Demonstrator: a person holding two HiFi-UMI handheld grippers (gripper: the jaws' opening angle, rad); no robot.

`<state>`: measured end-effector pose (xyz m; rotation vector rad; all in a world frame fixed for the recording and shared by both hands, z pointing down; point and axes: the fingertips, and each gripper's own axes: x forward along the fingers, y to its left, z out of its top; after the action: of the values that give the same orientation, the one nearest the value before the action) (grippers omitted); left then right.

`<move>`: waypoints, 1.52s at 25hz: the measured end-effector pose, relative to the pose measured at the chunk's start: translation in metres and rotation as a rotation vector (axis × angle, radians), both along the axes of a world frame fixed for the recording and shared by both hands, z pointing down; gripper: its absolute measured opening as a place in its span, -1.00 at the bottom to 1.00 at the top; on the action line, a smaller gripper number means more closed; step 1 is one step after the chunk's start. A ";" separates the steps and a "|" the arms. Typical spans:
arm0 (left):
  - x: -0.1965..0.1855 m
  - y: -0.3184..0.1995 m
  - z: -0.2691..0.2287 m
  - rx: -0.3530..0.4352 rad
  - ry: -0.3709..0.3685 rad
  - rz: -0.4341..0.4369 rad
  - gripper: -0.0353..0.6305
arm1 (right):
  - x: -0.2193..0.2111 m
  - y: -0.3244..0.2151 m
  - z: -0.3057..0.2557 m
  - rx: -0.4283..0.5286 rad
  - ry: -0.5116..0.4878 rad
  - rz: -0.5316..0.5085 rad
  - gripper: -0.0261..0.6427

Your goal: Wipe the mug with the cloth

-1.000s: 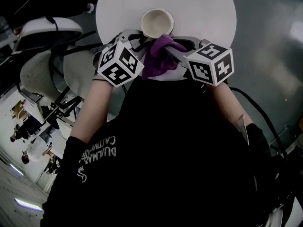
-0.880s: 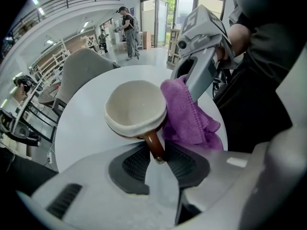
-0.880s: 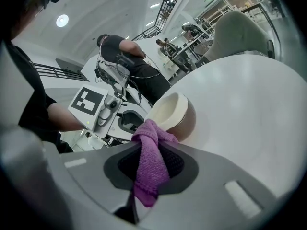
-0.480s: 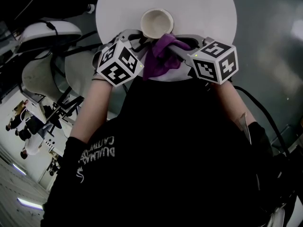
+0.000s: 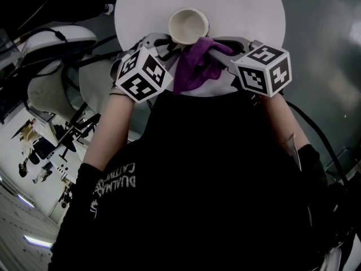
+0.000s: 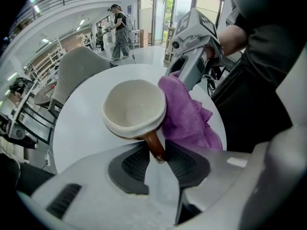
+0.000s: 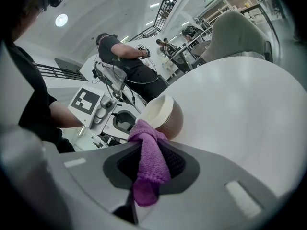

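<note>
A cream mug with a brown outside stands on the round white table. My left gripper is shut on its brown handle, which sits between the dark pads. The mug leans a little toward that gripper. My right gripper is shut on a purple cloth. A bunched end of the cloth touches the near right side of the mug, and the rest hangs over the table's near edge. The cloth lies against the mug's wall.
Pale shell chairs stand left of the table. The person's black-clad body fills the near side below both grippers. People stand far off in the hall. Grey floor lies right of the table.
My right gripper has shifted a little to the right with the cloth in it. The left gripper and the mug have stayed where they were.
</note>
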<state>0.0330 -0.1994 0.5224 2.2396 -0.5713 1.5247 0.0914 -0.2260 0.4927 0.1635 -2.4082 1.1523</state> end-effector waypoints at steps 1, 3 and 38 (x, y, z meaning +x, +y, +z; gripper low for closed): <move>0.000 -0.001 0.000 -0.001 0.001 0.003 -0.58 | 0.001 -0.003 0.001 0.001 0.006 0.003 -0.72; 0.000 -0.002 0.000 -0.004 0.002 0.006 -0.58 | 0.004 -0.008 0.001 0.007 0.022 0.011 -0.72; 0.002 0.000 -0.001 0.003 -0.005 0.014 -0.58 | 0.021 -0.055 0.004 0.039 0.099 0.166 -0.76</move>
<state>0.0348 -0.1991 0.5210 2.2469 -0.5613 1.5380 0.1128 -0.2808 0.4972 0.4301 -2.3662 1.1414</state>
